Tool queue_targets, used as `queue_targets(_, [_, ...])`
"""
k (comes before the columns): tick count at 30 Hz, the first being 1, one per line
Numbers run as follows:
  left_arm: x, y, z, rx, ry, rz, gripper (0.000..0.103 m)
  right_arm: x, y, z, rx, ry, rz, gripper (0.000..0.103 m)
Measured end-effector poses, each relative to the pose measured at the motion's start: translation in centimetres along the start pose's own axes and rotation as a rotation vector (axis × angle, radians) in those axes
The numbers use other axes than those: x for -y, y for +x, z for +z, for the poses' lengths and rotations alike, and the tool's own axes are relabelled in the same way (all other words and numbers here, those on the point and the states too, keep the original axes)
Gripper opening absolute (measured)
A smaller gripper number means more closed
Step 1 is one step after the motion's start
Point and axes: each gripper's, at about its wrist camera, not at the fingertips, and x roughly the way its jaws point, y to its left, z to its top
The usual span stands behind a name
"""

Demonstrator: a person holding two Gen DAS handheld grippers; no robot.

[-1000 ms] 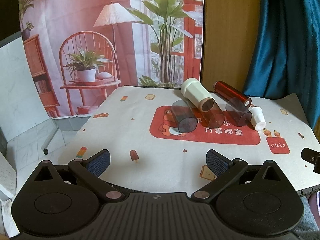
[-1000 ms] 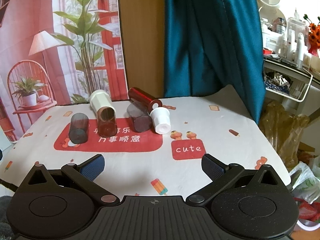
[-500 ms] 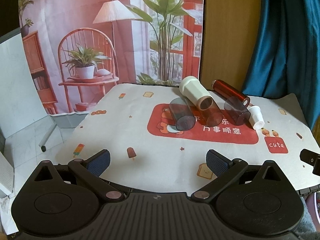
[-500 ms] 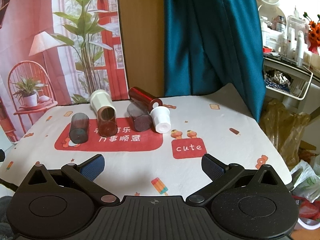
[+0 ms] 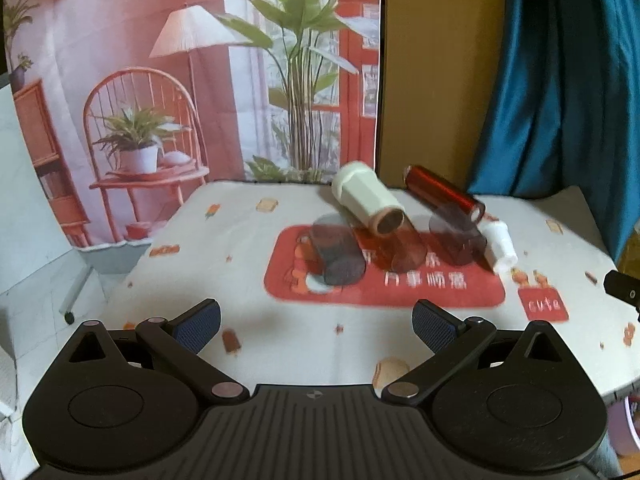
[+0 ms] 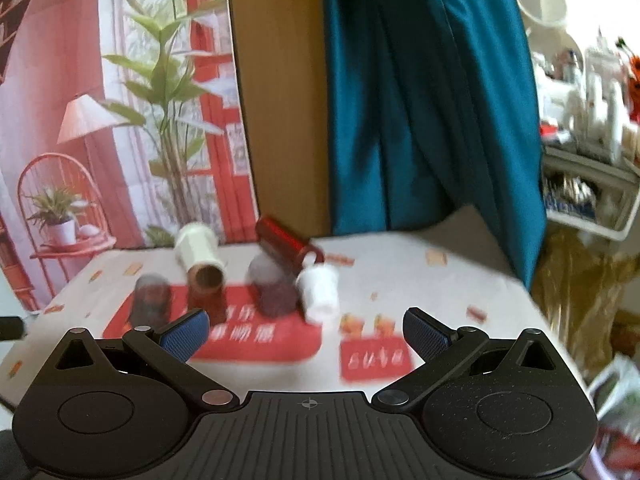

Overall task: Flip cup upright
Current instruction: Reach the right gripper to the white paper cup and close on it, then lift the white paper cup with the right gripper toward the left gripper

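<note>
Left gripper (image 5: 316,322) and right gripper (image 6: 306,330): jaws spread wide, holding nothing, level above the near tablecloth (image 5: 248,240). Six cups lie on their sides well ahead of both, clustered by the red patch (image 5: 400,292); the smoky cup (image 5: 338,254) is leftmost.
</note>
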Motion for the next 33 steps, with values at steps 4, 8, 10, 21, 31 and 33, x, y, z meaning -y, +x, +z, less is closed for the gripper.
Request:
queue_targets(4, [-0.6,1.8,2.2,0.060,-0.050,0.026,0.103,1.2,4.2,1.6,0.017,-0.040,-0.012,0.103])
queue_targets(8, [-2.2,4.5,3.7,0.037,-0.150,0.048,0.103,1.7,9.5,1.6,-0.009,-0.084,-0.028,0.100])
queue_targets(10, [-2.8,5.9,3.9,-0.002,-0.199,0.036,0.103,1.4,12.2,1.1,-0.023,-0.138,-0.055,0.094])
queue_targets(21, [-3.2,11.8,1.4,-0.146,-0.225,0.078,0.103,1.1,22.8,-0.9,-0.162,-0.152,0.009,0.085])
queue_targets(31, [-4.7,12.3,0.2,-0.188,-0.257,0.109,0.103,2.1,27.7,-2.2,-0.283,-0.085,0.000,0.047])
queue_targets(33, [-5.0,12.3,0.1,-0.186,-0.261,0.109,0.103,2.6,26.6,-2.5,-0.303,-0.052,0.012,0.047])
